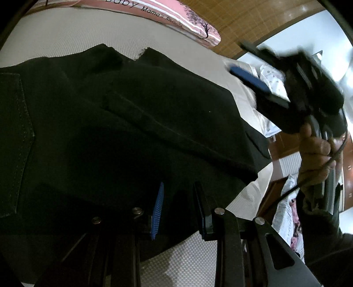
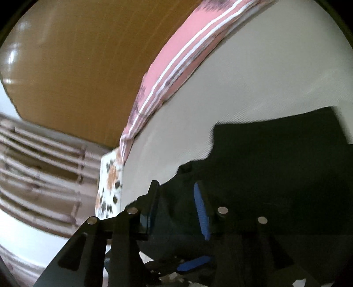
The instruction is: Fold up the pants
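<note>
Both views fisheye, heavy barrel bend, black vignette at corners. Left wrist view: mostly sharp, black pants underexposed, detail nearly lost, only seams readable; right tongs motion-blurred; white wall at right blown out. Right wrist view: smeared all over by motion blur, pink striped bedding streaked; glare spots on glossy wooden headboard at upper left. Soft indoor light, weak shadows.

Beige textured mattress under everything. Pink striped pillow with lettering along far edge. Brown wooden headboard behind it. Floral patterned cloth at mattress's left corner, blurred.
</note>
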The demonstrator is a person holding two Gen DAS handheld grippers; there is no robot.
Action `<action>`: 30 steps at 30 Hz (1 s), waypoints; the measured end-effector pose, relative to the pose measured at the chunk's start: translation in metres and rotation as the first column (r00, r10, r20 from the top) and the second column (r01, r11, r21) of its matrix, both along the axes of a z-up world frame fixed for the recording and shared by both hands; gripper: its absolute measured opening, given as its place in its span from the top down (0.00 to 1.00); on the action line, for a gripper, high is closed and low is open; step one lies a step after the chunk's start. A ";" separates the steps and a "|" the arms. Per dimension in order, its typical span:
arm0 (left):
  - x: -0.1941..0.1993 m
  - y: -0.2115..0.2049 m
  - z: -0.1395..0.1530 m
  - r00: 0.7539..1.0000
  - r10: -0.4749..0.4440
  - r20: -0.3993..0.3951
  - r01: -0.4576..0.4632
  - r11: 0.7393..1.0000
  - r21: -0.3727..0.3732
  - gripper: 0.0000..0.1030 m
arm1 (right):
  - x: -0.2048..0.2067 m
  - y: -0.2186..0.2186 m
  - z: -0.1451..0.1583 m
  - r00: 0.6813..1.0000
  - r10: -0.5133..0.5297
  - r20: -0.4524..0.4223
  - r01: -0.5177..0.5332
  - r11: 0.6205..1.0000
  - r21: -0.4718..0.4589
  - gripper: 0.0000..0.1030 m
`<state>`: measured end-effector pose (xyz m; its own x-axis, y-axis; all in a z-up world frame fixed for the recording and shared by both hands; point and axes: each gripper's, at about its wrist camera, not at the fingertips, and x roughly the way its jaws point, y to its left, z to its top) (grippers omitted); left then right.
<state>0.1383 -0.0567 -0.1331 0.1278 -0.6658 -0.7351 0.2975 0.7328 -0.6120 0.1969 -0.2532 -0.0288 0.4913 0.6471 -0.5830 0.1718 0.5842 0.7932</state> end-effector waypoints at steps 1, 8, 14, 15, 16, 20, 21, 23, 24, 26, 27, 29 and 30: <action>0.000 0.001 -0.001 1.000 0.002 -0.001 -0.002 1.000 -0.005 0.72 | -0.006 -0.012 0.001 0.999 -0.040 -0.004 0.040 0.999 -0.010 0.69; -0.002 0.001 -0.005 0.999 0.046 -0.024 -0.047 0.998 -0.042 0.72 | -0.098 -0.142 -0.017 0.895 -0.422 -0.147 0.411 0.906 -0.098 0.69; 0.024 0.013 -0.007 0.992 0.105 -0.076 -0.114 0.986 -0.121 0.72 | -0.170 -0.204 -0.038 0.752 -0.618 -0.229 0.589 0.786 -0.188 0.69; 0.030 0.014 -0.007 0.990 0.118 -0.080 -0.127 0.984 -0.122 0.72 | -0.176 -0.208 -0.041 0.737 -0.635 -0.232 0.605 0.773 -0.193 0.69; 0.034 0.014 -0.009 0.988 0.133 -0.082 -0.142 0.982 -0.122 0.72 | -0.178 -0.213 -0.040 0.731 -0.641 -0.235 0.613 0.767 -0.189 0.69; 0.047 0.017 -0.019 0.973 0.190 -0.132 -0.206 0.971 -0.121 0.72 | -0.187 -0.232 -0.051 0.711 -0.657 -0.251 0.642 0.752 -0.149 0.69; 0.049 0.018 -0.023 0.968 0.203 -0.148 -0.224 0.965 -0.136 0.72 | -0.185 -0.231 -0.052 0.710 -0.660 -0.245 0.645 0.749 -0.151 0.69; 0.051 0.018 -0.026 0.963 0.219 -0.158 -0.244 0.957 -0.158 0.72 | -0.182 -0.234 -0.054 0.704 -0.673 -0.226 0.660 0.738 -0.142 0.69; 0.053 0.018 -0.026 0.962 0.221 -0.160 -0.246 0.956 -0.161 0.72 | -0.180 -0.234 -0.055 0.701 -0.677 -0.224 0.666 0.734 -0.136 0.69; 0.054 0.018 -0.027 0.959 0.226 -0.169 -0.255 0.951 -0.173 0.72 | -0.178 -0.237 -0.057 0.695 -0.685 -0.219 0.679 0.725 -0.117 0.69; 0.056 0.018 -0.029 0.957 0.229 -0.178 -0.261 0.948 -0.180 0.72 | -0.176 -0.238 -0.058 0.693 -0.688 -0.214 0.681 0.723 -0.116 0.69; 0.057 0.019 -0.029 0.952 0.239 -0.191 -0.276 0.940 -0.200 0.72 | -0.173 -0.241 -0.059 0.693 -0.690 -0.206 0.684 0.721 -0.114 0.69; 0.058 0.020 -0.029 0.950 0.245 -0.196 -0.284 0.936 -0.208 0.72 | -0.172 -0.243 -0.059 0.693 -0.692 -0.203 0.685 0.719 -0.116 0.69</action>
<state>0.1968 -0.0367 -0.1625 0.2132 -0.7778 -0.5913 -0.0070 0.6039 -0.7970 0.0252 -0.4963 -0.0878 0.6518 0.1597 -0.7414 0.6983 0.2549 0.6688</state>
